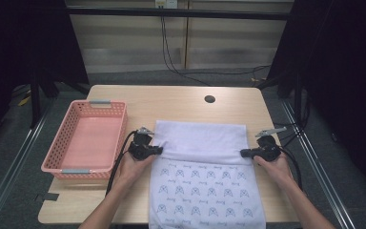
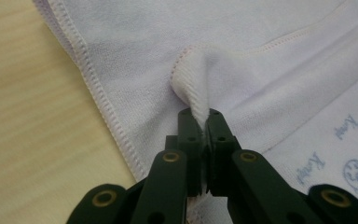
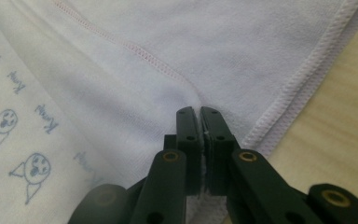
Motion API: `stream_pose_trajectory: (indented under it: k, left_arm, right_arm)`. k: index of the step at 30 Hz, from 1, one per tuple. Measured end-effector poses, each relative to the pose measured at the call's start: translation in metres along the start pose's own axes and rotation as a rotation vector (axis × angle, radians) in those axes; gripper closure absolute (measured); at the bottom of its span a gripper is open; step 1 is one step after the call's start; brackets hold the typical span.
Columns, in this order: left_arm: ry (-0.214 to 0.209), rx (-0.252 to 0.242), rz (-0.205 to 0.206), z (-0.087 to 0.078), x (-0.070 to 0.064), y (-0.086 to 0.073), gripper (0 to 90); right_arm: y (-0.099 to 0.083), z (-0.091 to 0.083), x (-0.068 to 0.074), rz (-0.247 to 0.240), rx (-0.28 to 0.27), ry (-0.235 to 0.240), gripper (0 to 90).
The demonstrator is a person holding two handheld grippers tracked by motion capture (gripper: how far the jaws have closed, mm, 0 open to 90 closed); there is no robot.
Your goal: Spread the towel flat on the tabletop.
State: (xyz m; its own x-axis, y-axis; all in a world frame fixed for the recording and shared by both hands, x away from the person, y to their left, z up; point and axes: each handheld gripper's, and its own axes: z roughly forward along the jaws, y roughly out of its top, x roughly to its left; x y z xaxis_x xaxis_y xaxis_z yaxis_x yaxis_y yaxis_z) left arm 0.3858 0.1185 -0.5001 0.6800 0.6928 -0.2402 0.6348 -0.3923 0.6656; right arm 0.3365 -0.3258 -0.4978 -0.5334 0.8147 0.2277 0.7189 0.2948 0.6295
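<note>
A white towel (image 1: 205,186) printed with small blue figures lies on the wooden table (image 1: 171,102), its far part folded back toward me to show the plain side (image 1: 200,138). My left gripper (image 1: 158,150) is shut on the folded edge at the towel's left side; a pinched ridge of hem (image 2: 193,93) rises from its jaws (image 2: 205,123). At the towel's right side my right gripper (image 1: 244,153) is shut on the same folded edge (image 3: 199,116). The towel's near end hangs over the table's front edge.
A pink plastic basket (image 1: 59,157) with grey handles stands on the table's left part, with nothing in it. A round cable hole (image 1: 209,99) sits at the back of the table. Black curtains and metal rails flank both sides.
</note>
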Motion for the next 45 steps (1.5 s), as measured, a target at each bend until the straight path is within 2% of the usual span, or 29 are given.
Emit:
stream_pose_trajectory:
  k: [1, 6, 7, 9, 10, 11, 14, 16, 19, 26, 27, 30, 33, 34, 35, 37, 38, 39, 40, 41, 42, 43, 44, 45]
  left_arm:
    - [0.003, -0.008, -0.014, 0.002, 0.003, 0.003, 87.1]
    - [0.027, 0.008, -0.016, 0.013, 0.017, 0.02, 87.1]
    - [0.04, 0.011, -0.022, 0.016, 0.023, 0.026, 87.1]
    - [0.049, 0.012, -0.021, 0.017, 0.025, 0.028, 87.1]
    - [0.049, 0.0, -0.023, 0.019, 0.027, 0.03, 87.1]
    - [0.044, -0.025, -0.053, 0.022, 0.032, 0.032, 87.1]
    - [0.055, -0.022, -0.062, 0.024, 0.035, 0.036, 87.1]
    - [0.063, -0.041, -0.076, 0.026, 0.038, 0.036, 87.1]
    - [0.086, -0.046, -0.076, 0.032, 0.041, 0.043, 87.1]
    - [0.086, -0.05, -0.078, 0.039, 0.05, 0.052, 87.1]
    - [0.08, -0.058, -0.092, 0.04, 0.051, 0.053, 87.1]
    - [0.075, -0.058, -0.086, 0.039, 0.051, 0.053, 87.2]
    - [0.075, -0.052, -0.077, 0.034, 0.05, 0.056, 87.1]
    - [0.068, -0.07, -0.079, 0.031, 0.049, 0.058, 87.1]
    - [0.052, -0.096, -0.076, 0.021, 0.047, 0.063, 87.0]
    - [0.05, -0.114, -0.082, 0.016, 0.044, 0.066, 87.0]
    - [0.042, -0.126, -0.073, 0.01, 0.042, 0.068, 87.0]
    - [0.012, -0.14, -0.053, -0.003, 0.035, 0.07, 86.8]
    - [0.012, -0.14, -0.053, -0.003, 0.035, 0.07, 86.7]
    - [-0.002, -0.151, -0.044, -0.009, 0.031, 0.07, 86.7]
    - [-0.013, -0.164, -0.037, -0.016, 0.028, 0.069, 86.7]
    - [-0.018, -0.172, -0.018, -0.03, 0.02, 0.068, 86.7]
    - [-0.018, -0.172, -0.018, -0.03, 0.02, 0.068, 86.7]
    - [-0.037, -0.199, 0.004, -0.048, 0.012, 0.067, 86.6]
  right_arm:
    - [0.005, 0.004, -0.006, 0.008, -0.009, 0.002, 87.7]
    - [0.018, 0.013, -0.017, 0.024, -0.02, -0.015, 87.7]
    - [0.024, 0.019, -0.023, 0.038, -0.038, -0.017, 87.7]
    - [0.027, 0.021, -0.027, 0.055, -0.048, -0.009, 87.7]
    - [0.029, 0.024, -0.03, 0.067, -0.055, -0.009, 87.7]
    - [0.036, 0.028, -0.033, 0.078, -0.057, -0.022, 87.7]
    - [0.042, 0.032, -0.036, 0.061, -0.056, -0.041, 87.7]
    - [0.047, 0.035, -0.038, 0.067, -0.056, -0.053, 87.7]
    - [0.052, 0.041, -0.043, 0.111, -0.084, -0.077, 87.7]
    - [0.061, 0.049, -0.048, 0.129, -0.111, -0.132, 87.7]
    - [0.062, 0.05, -0.049, 0.131, -0.115, -0.139, 87.7]
    - [0.065, 0.051, -0.051, 0.131, -0.116, -0.134, 87.6]
    - [0.067, 0.047, -0.052, 0.125, -0.134, -0.106, 87.6]
    - [0.068, 0.044, -0.053, 0.132, -0.154, -0.095, 87.6]
    - [0.071, 0.037, -0.055, 0.13, -0.188, -0.058, 87.6]
    - [0.074, 0.032, -0.055, 0.126, -0.191, -0.064, 87.6]
    - [0.077, 0.026, -0.054, 0.119, -0.2, -0.069, 87.5]
    - [0.084, 0.011, -0.05, 0.096, -0.224, -0.064, 87.5]
    - [0.084, 0.011, -0.05, 0.096, -0.224, -0.064, 87.5]
    - [0.09, -0.008, -0.046, 0.078, -0.258, -0.047, 87.5]
    - [0.091, -0.017, -0.043, 0.074, -0.278, -0.032, 87.5]
    - [0.092, -0.026, -0.04, 0.062, -0.298, -0.018, 87.4]
    - [0.092, -0.026, -0.04, 0.062, -0.298, -0.018, 87.4]
    - [0.09, -0.04, -0.031, 0.036, -0.322, -0.004, 87.4]
